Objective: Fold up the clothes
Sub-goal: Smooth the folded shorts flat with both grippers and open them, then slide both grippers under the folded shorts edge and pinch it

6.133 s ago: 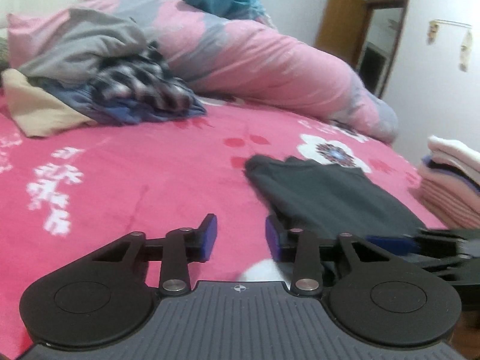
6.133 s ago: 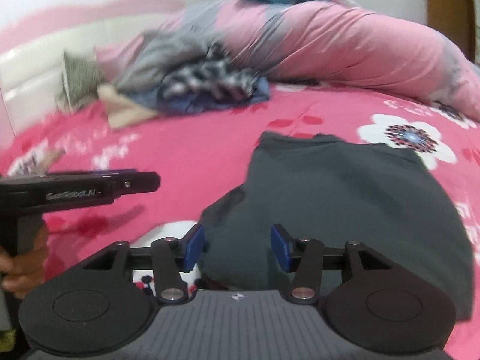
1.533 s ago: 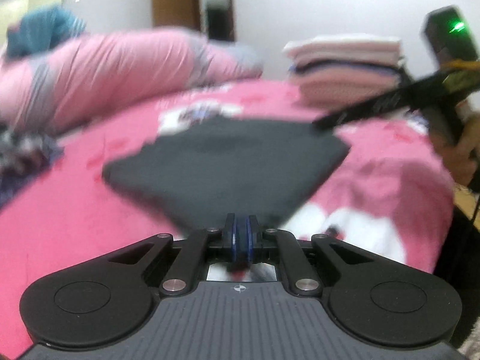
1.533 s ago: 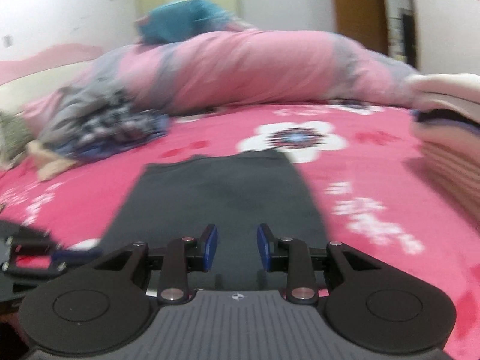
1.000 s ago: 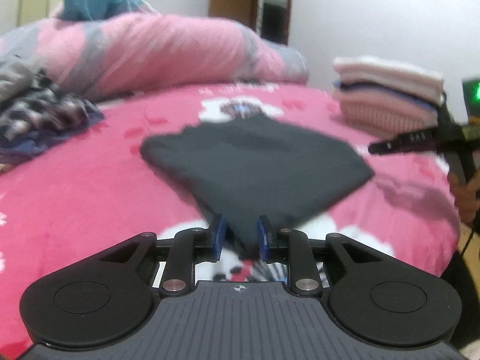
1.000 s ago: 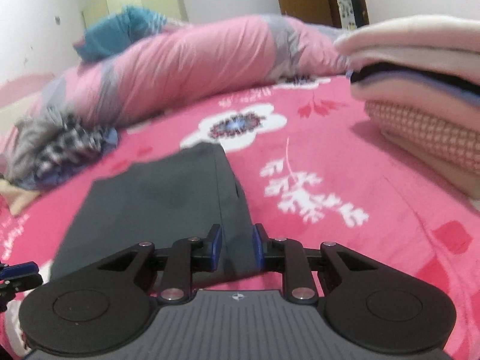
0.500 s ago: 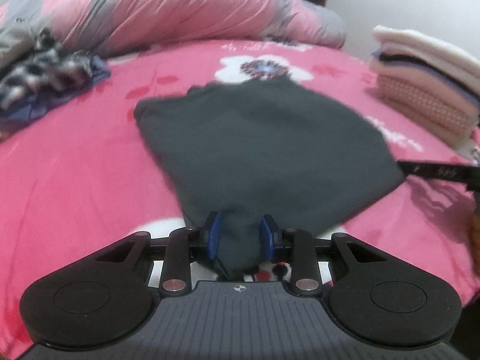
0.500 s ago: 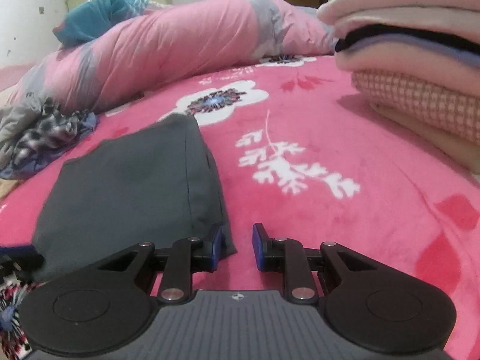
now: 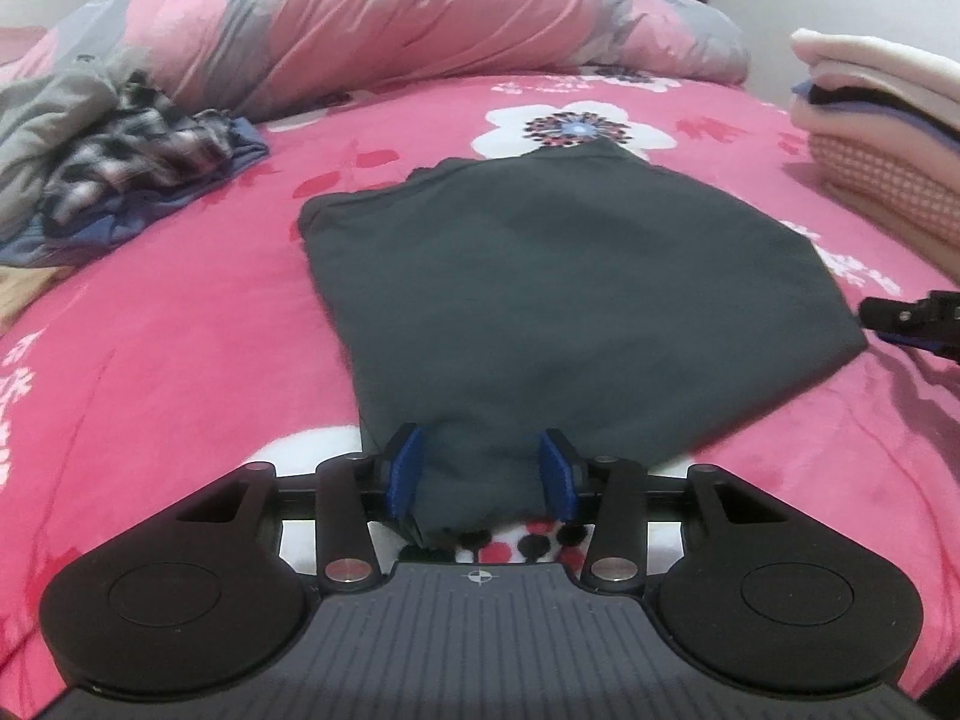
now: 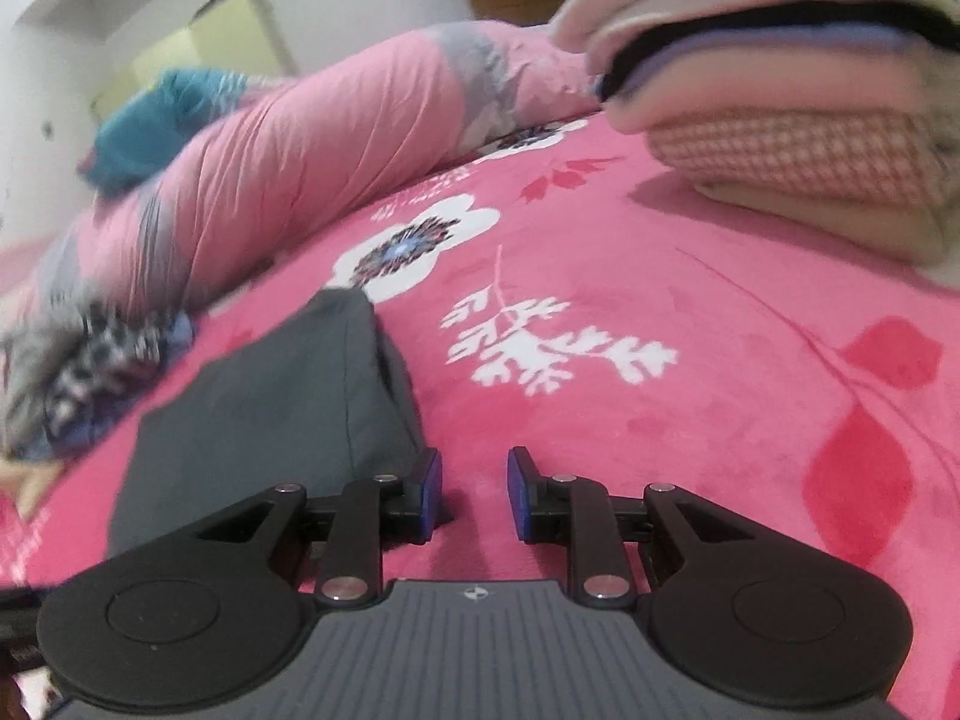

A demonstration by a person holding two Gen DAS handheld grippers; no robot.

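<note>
A folded dark grey garment (image 9: 564, 300) lies flat on the pink floral bedspread (image 9: 180, 360). My left gripper (image 9: 480, 477) is open at its near corner, and that corner of cloth lies loose between the spread blue pads. In the right wrist view the same grey garment (image 10: 270, 396) lies to the left. My right gripper (image 10: 474, 489) stands open just off its right corner, over bare bedspread (image 10: 660, 450), with nothing between the fingers. The right gripper's tip (image 9: 912, 321) shows at the right edge of the left wrist view.
A stack of folded clothes (image 9: 882, 132) sits at the right (image 10: 792, 120). A heap of unfolded clothes (image 9: 120, 162) lies at the back left. A rolled pink and grey quilt (image 9: 390, 18) runs along the far side of the bed.
Both grippers have opened wider and let go of the grey garment's near corners, which now lies flat. The right gripper has shifted right, off the cloth.
</note>
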